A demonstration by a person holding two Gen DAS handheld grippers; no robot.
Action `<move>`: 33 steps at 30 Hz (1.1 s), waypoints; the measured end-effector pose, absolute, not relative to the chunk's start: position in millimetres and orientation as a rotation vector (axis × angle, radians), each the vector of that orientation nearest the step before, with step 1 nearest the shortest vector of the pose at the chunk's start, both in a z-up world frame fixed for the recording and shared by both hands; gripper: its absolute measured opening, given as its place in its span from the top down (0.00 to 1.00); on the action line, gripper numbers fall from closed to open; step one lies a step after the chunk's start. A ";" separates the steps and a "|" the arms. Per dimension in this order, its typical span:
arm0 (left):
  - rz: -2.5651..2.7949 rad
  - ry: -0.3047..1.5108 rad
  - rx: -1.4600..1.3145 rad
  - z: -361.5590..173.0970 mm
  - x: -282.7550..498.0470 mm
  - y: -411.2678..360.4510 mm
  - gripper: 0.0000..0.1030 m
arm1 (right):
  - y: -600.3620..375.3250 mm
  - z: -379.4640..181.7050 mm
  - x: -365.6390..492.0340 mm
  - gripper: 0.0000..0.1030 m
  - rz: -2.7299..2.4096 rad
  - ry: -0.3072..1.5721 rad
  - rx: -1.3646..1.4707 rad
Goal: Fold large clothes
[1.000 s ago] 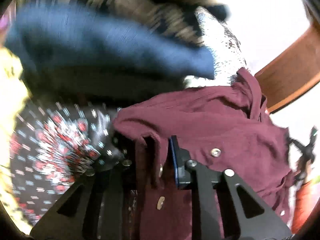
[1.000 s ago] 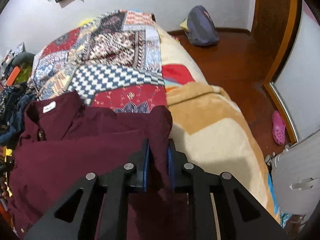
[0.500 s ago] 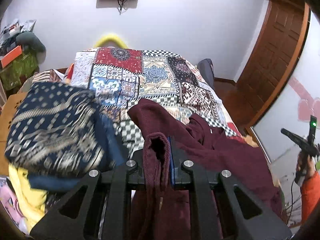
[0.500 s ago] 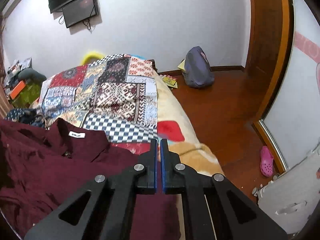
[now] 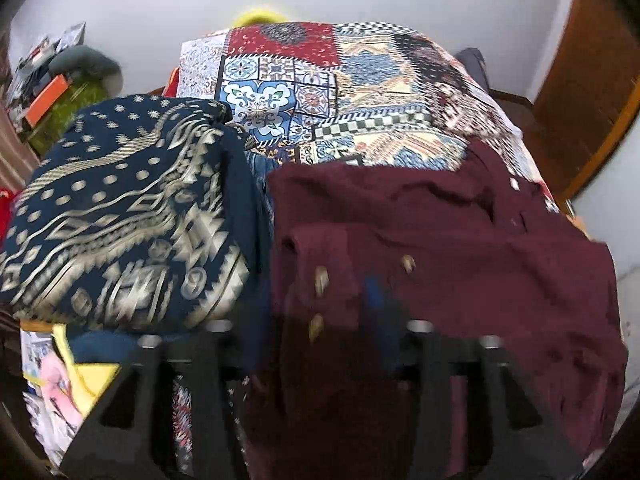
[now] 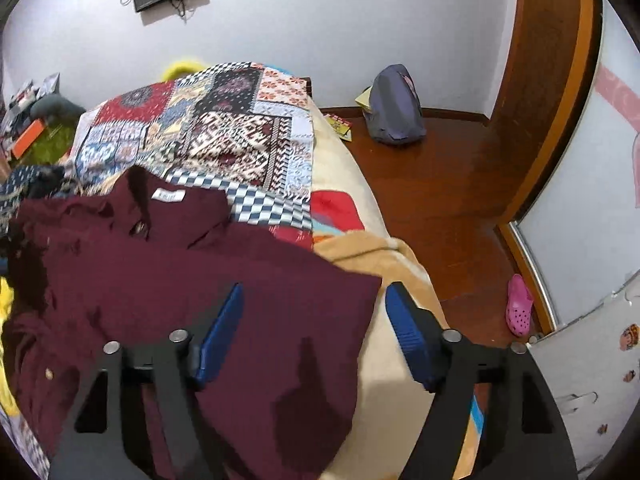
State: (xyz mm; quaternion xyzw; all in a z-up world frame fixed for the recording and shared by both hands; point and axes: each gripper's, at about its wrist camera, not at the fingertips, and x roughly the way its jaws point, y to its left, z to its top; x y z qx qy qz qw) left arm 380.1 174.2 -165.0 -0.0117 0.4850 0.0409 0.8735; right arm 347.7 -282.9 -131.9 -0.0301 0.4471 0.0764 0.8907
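Your right gripper [image 6: 316, 332] hovers with fingers spread wide over the near right edge of the maroon shirt [image 6: 208, 280] lying collar-far on the bed [image 6: 360, 216], while your left gripper [image 5: 320, 320], blurred, appears clamped on its left buttoned edge.

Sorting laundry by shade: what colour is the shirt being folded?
Dark maroon shirt, clearest in the right wrist view.
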 end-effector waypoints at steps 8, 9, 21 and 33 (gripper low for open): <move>0.083 0.925 0.090 -135.7 313.8 163.2 0.22 | -275.2 -116.5 296.1 0.21 0.189 0.934 -0.037; 0.078 0.924 0.090 -135.1 304.5 164.1 0.21 | -272.9 -114.0 287.8 0.19 0.186 0.922 -0.039; 0.060 0.990 -0.020 -163.7 233.6 189.3 0.21 | -253.1 -126.6 220.5 0.19 0.180 0.941 -0.054; -0.074 1.210 -0.361 -254.5 194.3 203.7 0.21 | -250.5 -179.3 175.7 0.19 0.199 1.116 0.032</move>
